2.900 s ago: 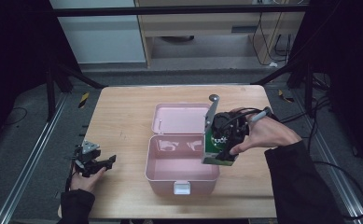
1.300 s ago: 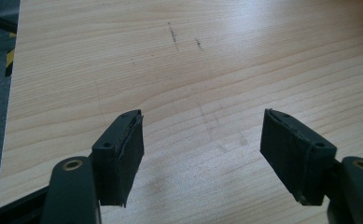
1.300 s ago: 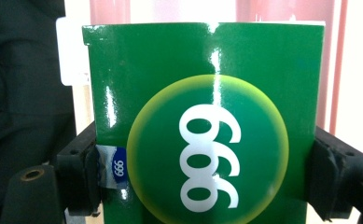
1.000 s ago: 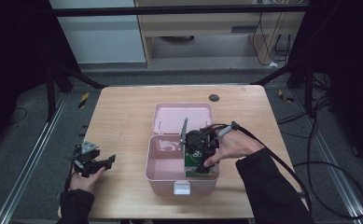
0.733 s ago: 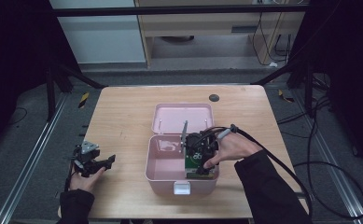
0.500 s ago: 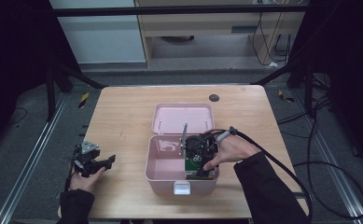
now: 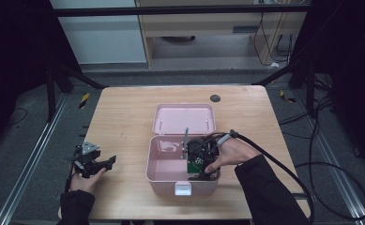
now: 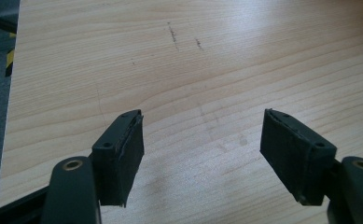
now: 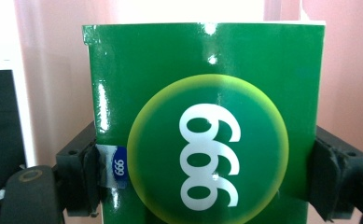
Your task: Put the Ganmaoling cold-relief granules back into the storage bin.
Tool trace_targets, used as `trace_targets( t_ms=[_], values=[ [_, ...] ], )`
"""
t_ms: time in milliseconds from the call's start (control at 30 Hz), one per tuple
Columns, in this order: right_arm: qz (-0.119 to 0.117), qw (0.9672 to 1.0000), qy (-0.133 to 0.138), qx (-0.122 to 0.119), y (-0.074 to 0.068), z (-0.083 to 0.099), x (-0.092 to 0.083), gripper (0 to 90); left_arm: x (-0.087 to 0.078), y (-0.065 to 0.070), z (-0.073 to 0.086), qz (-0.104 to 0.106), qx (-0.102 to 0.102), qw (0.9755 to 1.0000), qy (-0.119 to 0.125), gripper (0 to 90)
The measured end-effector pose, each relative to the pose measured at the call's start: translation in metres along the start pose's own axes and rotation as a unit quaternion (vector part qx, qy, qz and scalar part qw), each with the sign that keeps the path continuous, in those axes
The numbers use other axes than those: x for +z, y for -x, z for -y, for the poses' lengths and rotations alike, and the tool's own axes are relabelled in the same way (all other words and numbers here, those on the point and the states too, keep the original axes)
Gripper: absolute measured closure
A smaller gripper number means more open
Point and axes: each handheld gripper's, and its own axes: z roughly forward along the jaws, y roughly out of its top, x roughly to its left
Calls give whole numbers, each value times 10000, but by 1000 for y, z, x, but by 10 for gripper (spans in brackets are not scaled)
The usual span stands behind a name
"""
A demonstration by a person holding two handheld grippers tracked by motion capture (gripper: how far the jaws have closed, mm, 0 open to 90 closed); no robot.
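A pink box [image 7: 163,165] stands open mid-table, its lid [image 7: 184,118] laid back behind it. My right gripper [image 7: 200,163] reaches down into the box's right half, shut on a glossy green carton [image 7: 195,165]. In the right gripper view the green carton [image 9: 207,140] bears white "999" in a yellow-green circle. Both pads [image 9: 331,179] press its sides, and the pink box wall [image 9: 347,70] stands close behind. My left gripper [image 7: 97,164] rests open at the table's left edge. In its own view the left gripper [image 8: 202,149] holds nothing over bare wood [image 8: 207,60].
A small dark round disc [image 7: 215,98] lies near the table's far edge. The right gripper's black cable [image 7: 283,164] trails off to the right. Metal rails [image 7: 25,168] flank the table on the floor.
My right gripper has carried the green carton from above the box's right rim leftward and down into the pink box. The left gripper has stayed put.
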Motion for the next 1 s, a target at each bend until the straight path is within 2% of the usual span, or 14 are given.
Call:
trace_targets(
  t_ms=[267, 400, 533, 933, 1000],
  values=[
    [11, 9999, -80, -77, 0, -1, 6, 159, 0, -1, 0, -6, -7, 10000, 10, 296],
    [-44, 10000, 1, 27, 1, 2, 10, 158, 0, 0, 0, -4, -6, 10000, 7, 296],
    [27, 10000, 4, 52, 1, 6, 13, 151, 0, 0, 0, -3, -2, 10000, -10, 296],
    [32, 10000, -90, -4, 2, 4, 19, 139, 0, -1, 0, -3, -8, 10000, -1, 298],
    [47, 10000, -62, -10, 2, 4, 19, 116, 0, -1, 0, -4, -9, 10000, -4, 298]
  ],
)
